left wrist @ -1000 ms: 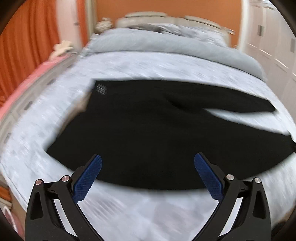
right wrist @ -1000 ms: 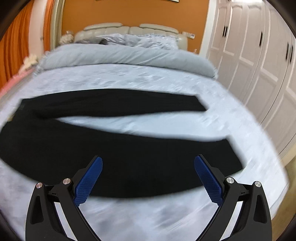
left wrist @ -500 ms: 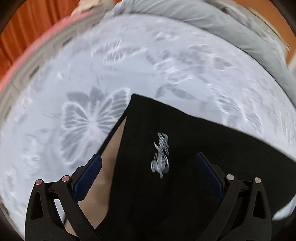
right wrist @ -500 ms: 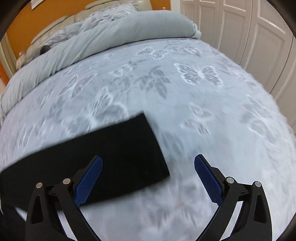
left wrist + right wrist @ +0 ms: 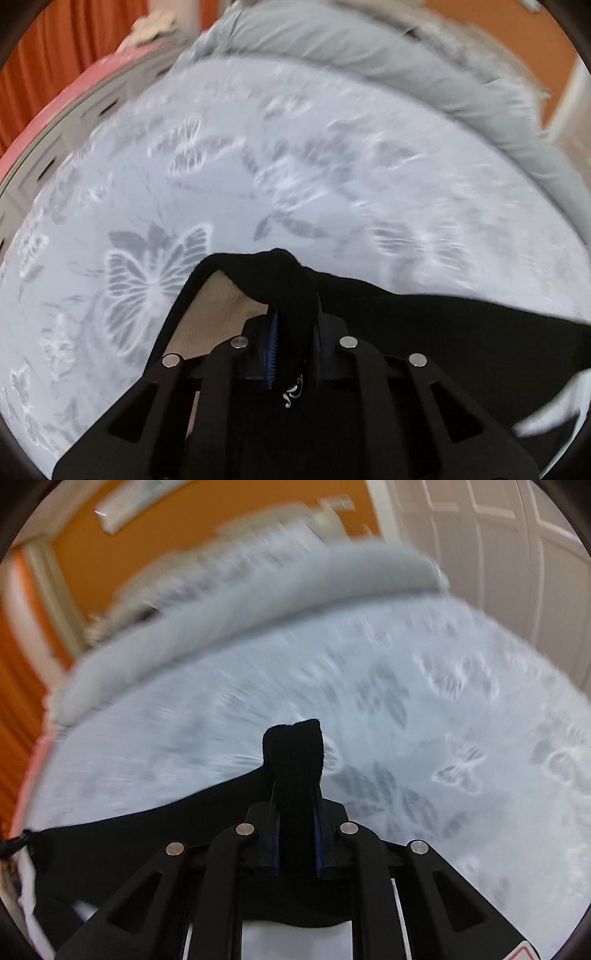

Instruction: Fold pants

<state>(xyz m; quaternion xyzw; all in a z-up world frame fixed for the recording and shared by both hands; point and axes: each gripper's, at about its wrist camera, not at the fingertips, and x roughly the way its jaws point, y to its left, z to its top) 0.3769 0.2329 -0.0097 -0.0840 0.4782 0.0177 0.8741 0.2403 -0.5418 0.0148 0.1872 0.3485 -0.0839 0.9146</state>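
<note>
Your left gripper (image 5: 293, 334) is clamped on the waistband corner of the black knit pants (image 5: 424, 332). Your right gripper (image 5: 295, 834) is closing on a bunched cuff. Both ends are lifted off the butterfly-print bedspread (image 5: 258, 166). The fabric is soft and limp and will sag between your holds, so keep gripping at hems.

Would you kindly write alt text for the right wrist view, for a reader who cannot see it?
The right gripper pinches a bunched fold of the black fabric pants, its jaws closing on the cloth. Beyond lies a pale blue butterfly-print bedsheet, a rolled grey duvet, and an orange wall.
</note>
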